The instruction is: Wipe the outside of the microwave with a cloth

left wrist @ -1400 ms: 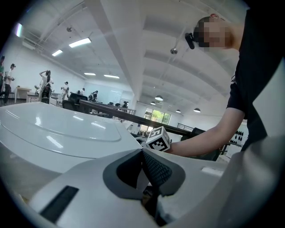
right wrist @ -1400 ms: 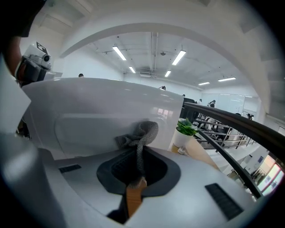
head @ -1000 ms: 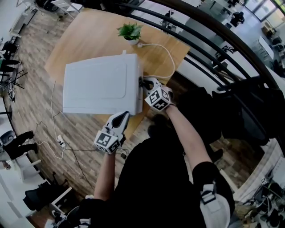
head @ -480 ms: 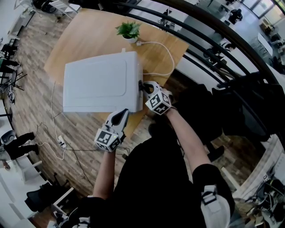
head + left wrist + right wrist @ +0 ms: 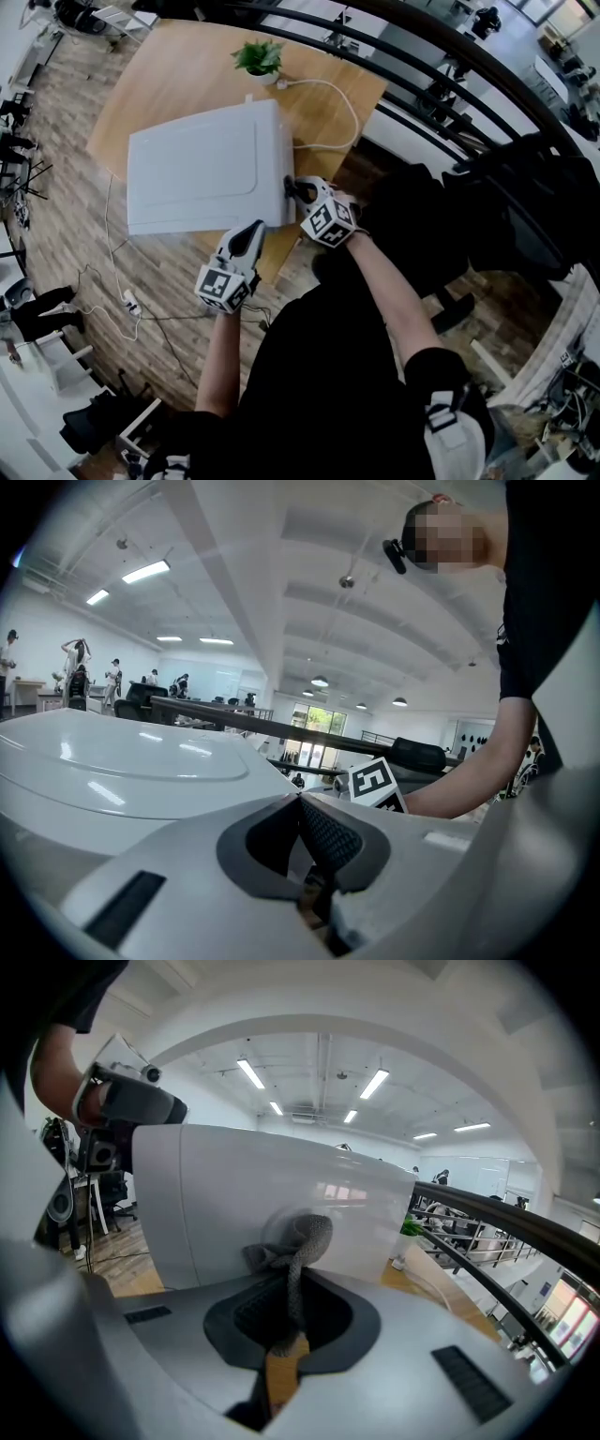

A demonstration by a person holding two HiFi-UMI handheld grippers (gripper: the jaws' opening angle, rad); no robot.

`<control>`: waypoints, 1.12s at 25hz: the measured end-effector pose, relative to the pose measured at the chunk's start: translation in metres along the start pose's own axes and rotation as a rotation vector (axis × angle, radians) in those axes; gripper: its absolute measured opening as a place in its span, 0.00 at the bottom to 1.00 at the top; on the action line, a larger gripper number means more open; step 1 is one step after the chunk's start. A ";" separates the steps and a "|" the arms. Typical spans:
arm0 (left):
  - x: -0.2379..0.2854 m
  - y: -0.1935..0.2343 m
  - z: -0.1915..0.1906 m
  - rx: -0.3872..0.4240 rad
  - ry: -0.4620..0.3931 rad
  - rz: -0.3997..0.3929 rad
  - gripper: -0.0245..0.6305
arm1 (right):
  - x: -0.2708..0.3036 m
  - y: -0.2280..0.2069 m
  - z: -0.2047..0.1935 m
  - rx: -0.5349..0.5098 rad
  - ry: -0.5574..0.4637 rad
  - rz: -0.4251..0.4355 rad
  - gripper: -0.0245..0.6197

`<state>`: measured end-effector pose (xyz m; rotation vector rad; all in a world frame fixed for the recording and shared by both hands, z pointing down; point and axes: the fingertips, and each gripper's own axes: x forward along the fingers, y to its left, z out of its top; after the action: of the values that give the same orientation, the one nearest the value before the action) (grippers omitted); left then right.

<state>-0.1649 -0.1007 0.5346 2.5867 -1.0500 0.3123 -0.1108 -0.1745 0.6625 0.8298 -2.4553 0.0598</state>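
Note:
The white microwave stands on a wooden table. My right gripper is at its right side wall, near the front corner, shut on a grey cloth. In the right gripper view the bunched cloth touches the microwave's white wall. My left gripper is shut on nothing, just in front of the microwave's near edge. In the left gripper view the microwave top lies to the left of the left gripper, and the right gripper's marker cube shows beyond it.
A small potted plant sits behind the microwave, with a white power cable looping across the table. A black railing runs along the right. The table's near edge is close below the microwave; cables lie on the floor.
My right gripper has slid the cloth a little along the microwave's side toward the near corner. The left gripper has stayed by the front edge.

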 end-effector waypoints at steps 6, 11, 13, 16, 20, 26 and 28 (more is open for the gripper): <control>-0.004 0.002 -0.007 0.020 -0.016 -0.013 0.04 | -0.007 0.020 -0.004 -0.027 0.009 0.006 0.06; -0.004 0.002 -0.008 0.033 -0.017 -0.029 0.04 | -0.010 0.033 -0.006 -0.037 0.007 0.003 0.06; -0.004 0.002 -0.008 0.044 -0.015 -0.034 0.04 | -0.012 0.037 -0.007 -0.031 0.008 -0.001 0.06; -0.005 0.001 -0.009 0.049 -0.018 -0.046 0.04 | -0.017 0.046 -0.008 -0.030 0.012 -0.008 0.06; -0.005 -0.001 -0.005 0.025 -0.013 -0.058 0.04 | -0.021 0.060 -0.013 -0.027 0.021 0.009 0.06; -0.004 -0.005 -0.004 0.016 -0.016 -0.083 0.04 | -0.023 0.075 -0.028 -0.007 0.064 0.043 0.06; -0.003 -0.005 -0.004 0.012 -0.019 -0.084 0.04 | -0.021 0.079 -0.034 -0.002 0.085 0.052 0.06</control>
<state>-0.1643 -0.0939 0.5359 2.6406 -0.9456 0.2739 -0.1259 -0.0919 0.6905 0.7466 -2.3968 0.1091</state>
